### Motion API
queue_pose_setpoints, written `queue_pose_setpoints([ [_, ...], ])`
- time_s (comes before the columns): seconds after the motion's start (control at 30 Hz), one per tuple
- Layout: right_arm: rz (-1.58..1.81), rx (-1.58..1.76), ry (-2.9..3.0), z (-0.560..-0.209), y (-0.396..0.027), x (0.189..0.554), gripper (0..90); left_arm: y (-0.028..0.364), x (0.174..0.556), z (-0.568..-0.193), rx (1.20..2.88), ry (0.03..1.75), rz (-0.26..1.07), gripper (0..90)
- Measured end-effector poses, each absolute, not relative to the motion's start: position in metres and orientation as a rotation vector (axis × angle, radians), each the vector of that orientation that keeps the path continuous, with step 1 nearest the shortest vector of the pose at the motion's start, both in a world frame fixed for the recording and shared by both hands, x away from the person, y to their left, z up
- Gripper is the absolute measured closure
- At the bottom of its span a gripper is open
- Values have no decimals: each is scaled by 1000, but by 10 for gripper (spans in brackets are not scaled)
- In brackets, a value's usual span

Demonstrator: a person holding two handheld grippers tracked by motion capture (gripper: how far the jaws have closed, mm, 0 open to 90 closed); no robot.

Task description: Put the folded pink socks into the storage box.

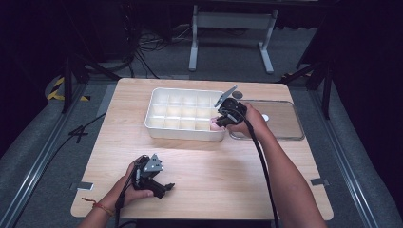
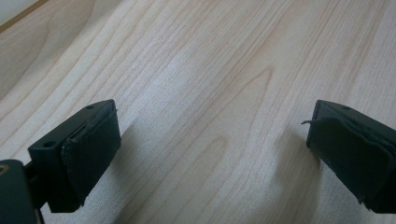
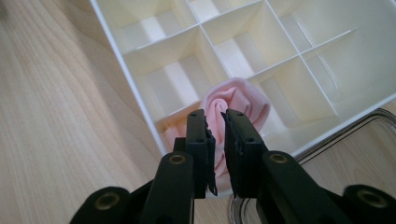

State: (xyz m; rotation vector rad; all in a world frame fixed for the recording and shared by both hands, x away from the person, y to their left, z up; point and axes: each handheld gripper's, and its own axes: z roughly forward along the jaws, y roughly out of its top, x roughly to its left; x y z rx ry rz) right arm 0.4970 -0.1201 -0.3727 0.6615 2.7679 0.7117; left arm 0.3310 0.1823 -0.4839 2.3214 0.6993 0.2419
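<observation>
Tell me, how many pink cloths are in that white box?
1: a rolled pink cloth in the white divided box's near-right corner compartment, pinched by the right gripper.

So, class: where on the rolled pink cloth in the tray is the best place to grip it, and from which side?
Grip the raised spiral top of the pink cloth from above. It bulges over the dividers of the white tray, whose walls block the sides. The right gripper is pinching it there.
</observation>
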Motion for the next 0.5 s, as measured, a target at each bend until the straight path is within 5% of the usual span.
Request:
queue_pose_setpoints([
  [0.5, 797, 593, 2711, -355, -144, 463, 716, 182, 331, -484, 2328, 698, 247, 31],
])
